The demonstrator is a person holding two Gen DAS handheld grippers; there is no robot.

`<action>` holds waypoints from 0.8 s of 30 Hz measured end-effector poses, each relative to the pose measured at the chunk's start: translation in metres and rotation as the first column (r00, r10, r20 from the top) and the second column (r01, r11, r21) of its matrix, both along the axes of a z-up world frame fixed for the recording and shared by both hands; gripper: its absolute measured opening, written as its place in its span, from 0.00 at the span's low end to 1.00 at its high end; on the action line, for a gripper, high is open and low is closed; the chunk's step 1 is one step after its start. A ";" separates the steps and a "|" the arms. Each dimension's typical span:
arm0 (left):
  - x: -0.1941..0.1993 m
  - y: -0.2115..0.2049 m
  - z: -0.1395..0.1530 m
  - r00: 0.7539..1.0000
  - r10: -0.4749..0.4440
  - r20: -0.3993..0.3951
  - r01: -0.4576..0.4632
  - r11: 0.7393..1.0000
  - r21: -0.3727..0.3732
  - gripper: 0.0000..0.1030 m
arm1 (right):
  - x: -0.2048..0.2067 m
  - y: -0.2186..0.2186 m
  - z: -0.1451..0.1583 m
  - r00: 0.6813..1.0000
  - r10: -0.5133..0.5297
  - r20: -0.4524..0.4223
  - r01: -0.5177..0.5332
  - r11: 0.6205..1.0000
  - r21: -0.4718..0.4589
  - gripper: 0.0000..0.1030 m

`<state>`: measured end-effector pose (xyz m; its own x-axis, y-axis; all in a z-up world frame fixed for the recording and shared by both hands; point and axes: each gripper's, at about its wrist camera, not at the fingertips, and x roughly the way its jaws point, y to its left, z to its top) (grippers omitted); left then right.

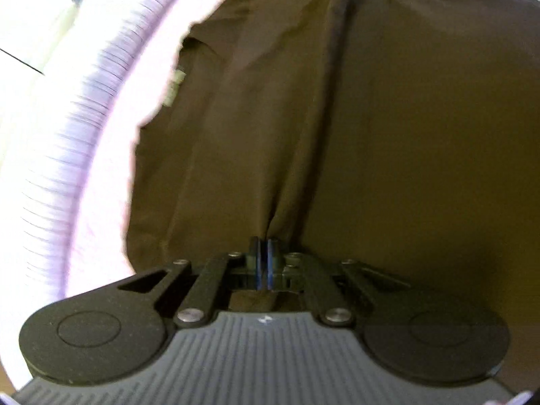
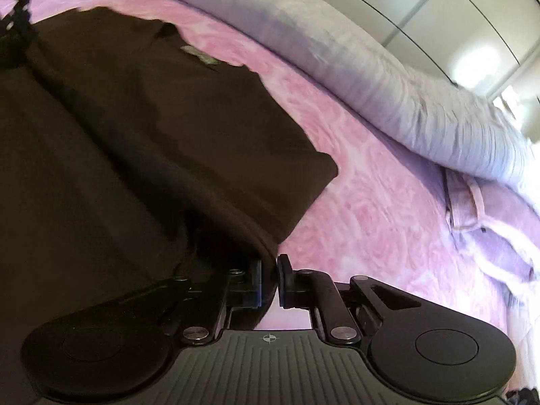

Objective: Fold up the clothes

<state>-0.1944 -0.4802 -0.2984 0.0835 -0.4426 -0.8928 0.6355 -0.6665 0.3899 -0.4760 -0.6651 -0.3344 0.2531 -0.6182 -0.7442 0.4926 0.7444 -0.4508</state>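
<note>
A dark brown garment (image 1: 337, 118) lay spread on a bed with a pink, rose-patterned cover (image 2: 371, 202). In the left wrist view the cover was blown out to near white along the left, and a ridged pale band (image 1: 77, 135) curved beside the garment's ragged edge; what that band was could not be told there. A small pale label (image 1: 177, 81) showed at that edge.

The left hand-held gripper (image 1: 265, 253) was closed to a narrow slit, with a raised fold of the brown cloth pinched between its pads; the fold ran straight up and away from the fingertips.

In the right wrist view the garment covered the left half of the frame, its label (image 2: 199, 55) near the far edge and one squared corner pointing toward the bed's middle. The right hand-held gripper (image 2: 270, 276) was at the garment's near edge; the rolled hem passed between its fingers, which stood almost together on it, with a sliver of pink cover showing beside the right pad.

Beyond lay a long grey-lilac bolster (image 2: 371, 77) along the bed's far edge, and crumpled lilac cloth (image 2: 489, 236) at the right. Glossy pale cabinet doors (image 2: 438, 17) stood behind. A dark object at the top-left corner was cut off and blurred.
</note>
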 end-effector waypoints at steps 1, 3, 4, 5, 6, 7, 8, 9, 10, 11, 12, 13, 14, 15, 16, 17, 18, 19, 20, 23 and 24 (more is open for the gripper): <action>-0.001 0.000 0.006 1.000 0.006 -0.018 -0.005 0.999 0.032 0.05 | -0.005 0.005 -0.002 1.000 0.014 -0.005 -0.014 1.000 0.011 0.07; -0.005 -0.008 0.023 0.996 0.028 -0.080 -0.023 0.998 0.065 0.07 | -0.016 0.011 -0.005 1.000 0.025 -0.001 -0.025 0.999 0.030 0.07; -0.009 -0.017 0.031 0.993 0.040 -0.112 -0.033 0.997 0.069 0.12 | -0.019 0.012 -0.004 1.000 0.026 0.009 -0.026 0.999 0.030 0.07; -0.014 -0.029 0.038 0.989 0.047 -0.142 -0.038 0.997 0.067 0.19 | -0.021 0.012 -0.004 0.999 0.027 0.021 -0.028 0.999 0.027 0.07; -0.021 -0.045 0.044 0.983 0.049 -0.176 -0.039 0.997 0.061 0.22 | -0.022 0.012 -0.004 0.999 0.026 0.032 -0.027 0.999 0.026 0.07; -0.030 -0.063 0.048 0.977 0.050 -0.209 -0.040 0.998 0.054 0.25 | -0.021 0.012 -0.004 0.999 0.024 0.043 -0.025 0.999 0.029 0.07; -0.040 -0.084 0.051 0.969 0.050 -0.242 -0.039 0.998 0.048 0.25 | -0.019 0.011 -0.005 0.998 0.022 0.054 -0.024 0.999 0.031 0.07; -0.049 -0.105 0.052 0.962 0.046 -0.267 -0.037 0.998 0.041 0.25 | -0.020 0.012 -0.005 0.998 0.018 0.064 -0.021 0.999 0.037 0.07; -0.062 -0.126 0.052 0.956 0.039 -0.292 -0.032 0.999 0.030 0.25 | -0.021 0.013 -0.006 0.997 0.014 0.073 -0.017 0.999 0.047 0.07; -0.075 -0.149 0.051 0.946 0.037 -0.321 -0.031 0.999 0.022 0.27 | -0.023 0.013 -0.007 0.997 0.009 0.082 -0.014 0.998 0.057 0.07; -0.088 -0.170 0.049 0.934 0.046 -0.355 -0.040 0.999 0.022 0.29 | -0.024 0.014 -0.007 0.996 0.007 0.090 -0.013 0.998 0.065 0.07; -0.100 -0.190 0.045 0.919 0.062 -0.389 -0.056 0.998 0.028 0.30 | -0.025 0.016 -0.008 0.995 0.005 0.099 -0.012 0.998 0.069 0.07; -0.112 -0.211 0.041 0.905 0.079 -0.419 -0.071 0.997 0.033 0.30 | -0.027 0.017 -0.008 0.994 0.002 0.107 -0.010 0.997 0.072 0.07; -0.125 -0.230 0.035 0.890 0.092 -0.446 -0.082 0.996 0.041 0.30 | -0.028 0.019 -0.008 0.993 0.000 0.116 -0.008 0.997 0.075 0.07; -0.137 -0.248 0.029 0.873 0.106 -0.476 -0.088 0.994 0.060 0.30 | -0.029 0.020 -0.008 0.992 -0.005 0.125 -0.004 0.997 0.078 0.07; -0.148 -0.266 0.023 0.855 0.124 -0.503 -0.094 0.992 0.084 0.30 | -0.030 0.020 -0.009 0.991 -0.012 0.134 0.001 0.997 0.081 0.07; -0.156 -0.282 0.015 0.836 0.150 -0.527 -0.100 0.987 0.122 0.31 | -0.031 0.020 -0.009 0.990 -0.019 0.143 0.007 0.997 0.083 0.07; -0.164 -0.298 0.008 0.817 0.179 -0.548 -0.105 0.981 0.165 0.31 | -0.032 0.020 -0.009 0.988 -0.025 0.152 0.012 0.996 0.086 0.07; -0.170 -0.310 0.000 0.803 0.210 -0.558 -0.109 0.972 0.209 0.29 | -0.032 0.021 -0.010 0.986 -0.032 0.161 0.018 0.996 0.089 0.07; -0.186 -0.333 -0.017 0.798 0.257 -0.545 -0.108 0.951 0.291 0.02 | -0.035 0.020 -0.010 0.982 -0.045 0.183 0.028 0.995 0.094 0.07; -0.190 -0.338 -0.021 0.797 0.263 -0.543 -0.107 0.947 0.302 0.02 | -0.036 0.020 -0.010 0.981 -0.047 0.189 0.029 0.995 0.098 0.07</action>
